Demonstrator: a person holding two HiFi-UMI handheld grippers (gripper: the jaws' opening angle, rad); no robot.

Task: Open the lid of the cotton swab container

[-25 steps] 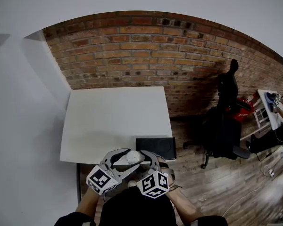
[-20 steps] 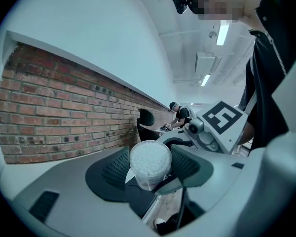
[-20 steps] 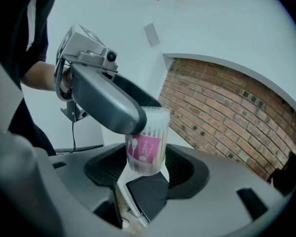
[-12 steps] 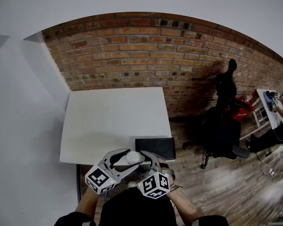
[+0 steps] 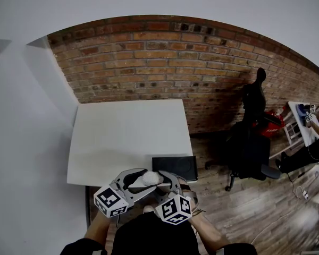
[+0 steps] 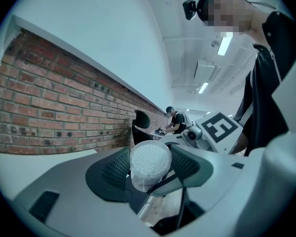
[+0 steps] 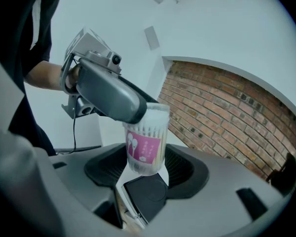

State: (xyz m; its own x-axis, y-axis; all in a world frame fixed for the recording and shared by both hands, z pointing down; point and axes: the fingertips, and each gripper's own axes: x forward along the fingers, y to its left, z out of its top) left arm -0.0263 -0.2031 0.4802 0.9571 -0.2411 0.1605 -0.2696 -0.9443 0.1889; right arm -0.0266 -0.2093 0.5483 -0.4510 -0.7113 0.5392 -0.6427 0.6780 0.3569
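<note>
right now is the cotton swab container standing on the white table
No, the cotton swab container is held up between the right hand-held gripper's jaws, clear of the white table.

The left forearm (image 5: 98,228) and right forearm (image 5: 203,231) reached forward from the body and converged, so the two tools met tip to tip just ahead of the chest. The left tool (image 6: 149,163) had its jaws spread wide, pads pressed on the top end of the container (image 7: 147,147). The right tool (image 7: 145,158) came from the other side, jaws clamped on its lower body.
</note>
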